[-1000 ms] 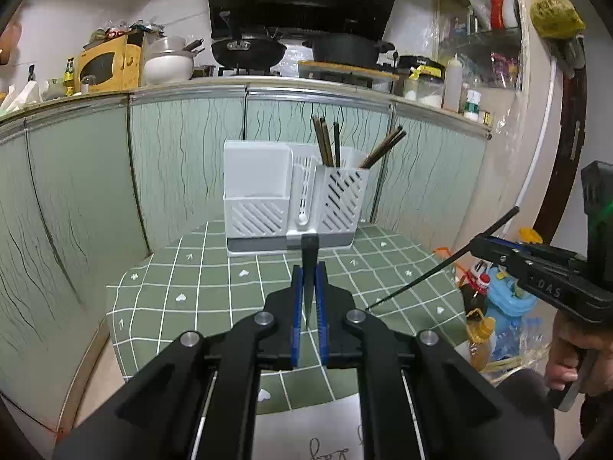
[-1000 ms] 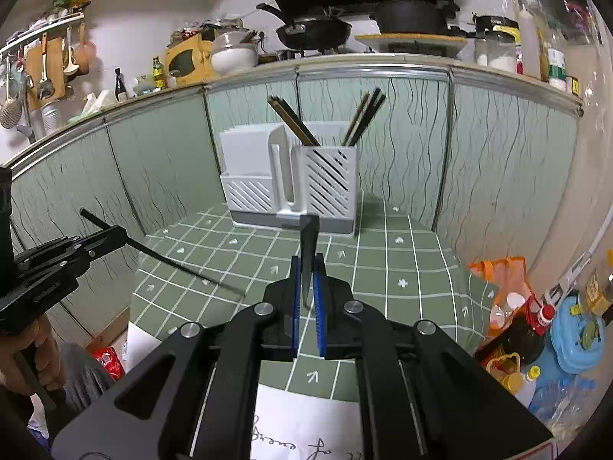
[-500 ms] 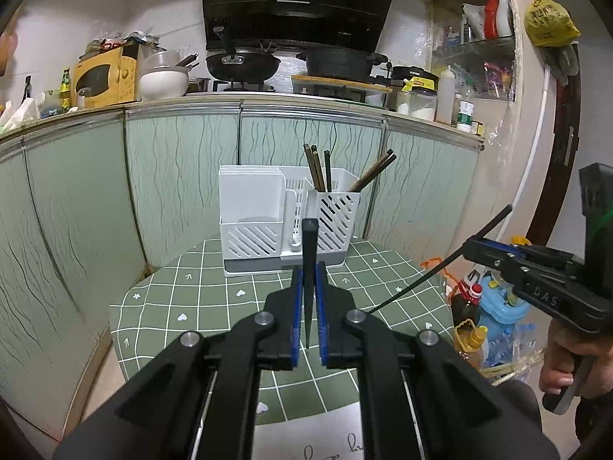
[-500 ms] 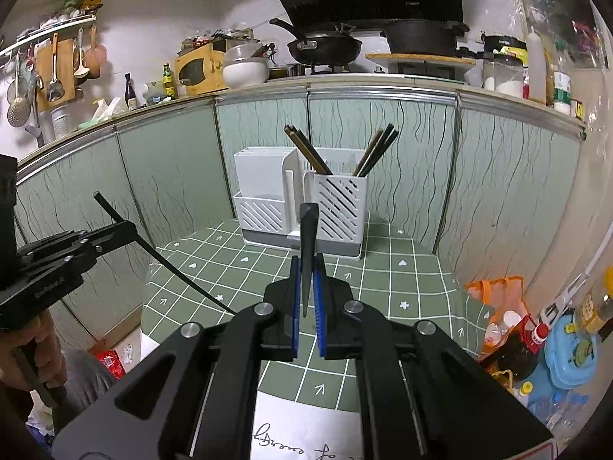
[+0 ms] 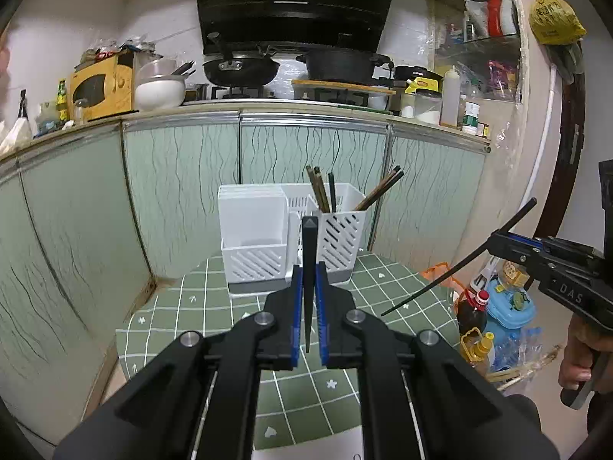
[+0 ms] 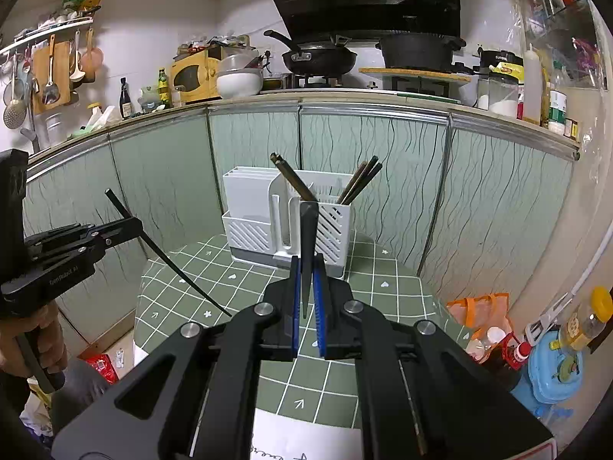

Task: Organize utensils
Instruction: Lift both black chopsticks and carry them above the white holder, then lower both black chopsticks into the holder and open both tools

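Both claws have risen since a second ago, so the white utensil holder [image 5: 291, 237] sits lower in each view and more of the green tiled surface [image 5: 184, 306] shows beneath it. Each is clamped tight on a single black chopstick: the left claw [image 5: 308, 299] pinches its chopstick [image 5: 309, 268] near the middle, thick end up, and the right claw [image 6: 305, 287] grips the other chopstick [image 6: 308, 253] the same way. The holder stands at the back of the surface, well apart from both claws, with several brown chopsticks [image 5: 322, 191] already leaning in its slotted right compartment. The likely trouble is at insertion: each stick is held by a thin pinch, so it could pivot in the pads if its tip strikes the holder's rim or the leaning sticks. With two claws heading for one narrow compartment, they could also knock each other. The left wrist view shows the right claw from the side, its stick slanting down toward the surface, with bottles [image 5: 475, 306] on the floor beyond. Only the right wrist view shows the ladles [image 6: 49, 73] hanging on the wall, and the left claw's stick side-on.
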A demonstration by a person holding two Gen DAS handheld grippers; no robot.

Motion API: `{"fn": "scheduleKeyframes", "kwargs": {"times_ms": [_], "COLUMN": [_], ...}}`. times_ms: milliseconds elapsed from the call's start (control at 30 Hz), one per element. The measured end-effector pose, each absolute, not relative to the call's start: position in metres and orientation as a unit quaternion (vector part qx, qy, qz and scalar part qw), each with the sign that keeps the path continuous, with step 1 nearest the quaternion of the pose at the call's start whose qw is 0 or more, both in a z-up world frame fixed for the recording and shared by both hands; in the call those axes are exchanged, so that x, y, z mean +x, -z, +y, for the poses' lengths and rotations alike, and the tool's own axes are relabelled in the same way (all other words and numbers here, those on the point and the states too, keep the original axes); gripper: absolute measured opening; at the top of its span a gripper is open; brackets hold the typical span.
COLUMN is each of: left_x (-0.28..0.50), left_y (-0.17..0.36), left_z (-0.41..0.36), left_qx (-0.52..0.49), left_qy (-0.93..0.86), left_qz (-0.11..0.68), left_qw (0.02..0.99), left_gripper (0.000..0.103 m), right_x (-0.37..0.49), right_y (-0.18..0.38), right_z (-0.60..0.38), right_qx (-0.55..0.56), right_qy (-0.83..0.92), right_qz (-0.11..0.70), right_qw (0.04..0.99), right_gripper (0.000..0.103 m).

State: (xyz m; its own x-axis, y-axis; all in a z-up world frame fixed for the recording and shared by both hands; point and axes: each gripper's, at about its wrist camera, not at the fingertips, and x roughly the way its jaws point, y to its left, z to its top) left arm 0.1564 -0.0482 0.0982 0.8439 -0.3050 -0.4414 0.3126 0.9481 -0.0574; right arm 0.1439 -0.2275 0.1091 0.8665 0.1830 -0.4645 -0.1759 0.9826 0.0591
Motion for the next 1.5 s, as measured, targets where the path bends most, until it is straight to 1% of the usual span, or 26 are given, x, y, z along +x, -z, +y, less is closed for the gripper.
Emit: {"fn": "scheduleKeyframes", "kwargs": {"times_ms": [233,400,700,1067,1233,1500], "left_x": [0.169,0.195,0.234,0.298,0.325,0.362], "left_y": [-0.119,-0.14,-0.18,-0.211,-0.21,-0.17], "left_z": [-0.061,-0.067,-0.095,-0.124,-0.133,-0.137], "left_qx": [0.02,0.002,0.011,0.008,0.009,0.015], "left_qy": [0.168,0.177,0.189,0.202,0.203,0.199], "left_qz": [0.225,0.23,0.206,0.19,0.19,0.222], "left_qw": [0.96,0.957,0.96,0.961,0.96,0.955], "left_gripper": [0.006,0.006,0.006,0.006,0.006,0.007], "right_x": [0.156,0.171,0.219,0.28,0.305,0.342], "right_y": [-0.127,-0.148,-0.184,-0.204,-0.197,-0.169], "right_z": [-0.234,-0.24,-0.25,-0.263,-0.269,-0.266], "right_qx": [0.007,0.012,0.014,0.018,0.021,0.024], "right_qy": [-0.095,-0.097,-0.099,-0.098,-0.098,-0.109], "right_qz": [0.237,0.227,0.217,0.214,0.221,0.243], "right_qw": [0.967,0.969,0.971,0.972,0.97,0.964], "right_gripper": [0.006,0.006,0.006,0.006,0.006,0.006]}}
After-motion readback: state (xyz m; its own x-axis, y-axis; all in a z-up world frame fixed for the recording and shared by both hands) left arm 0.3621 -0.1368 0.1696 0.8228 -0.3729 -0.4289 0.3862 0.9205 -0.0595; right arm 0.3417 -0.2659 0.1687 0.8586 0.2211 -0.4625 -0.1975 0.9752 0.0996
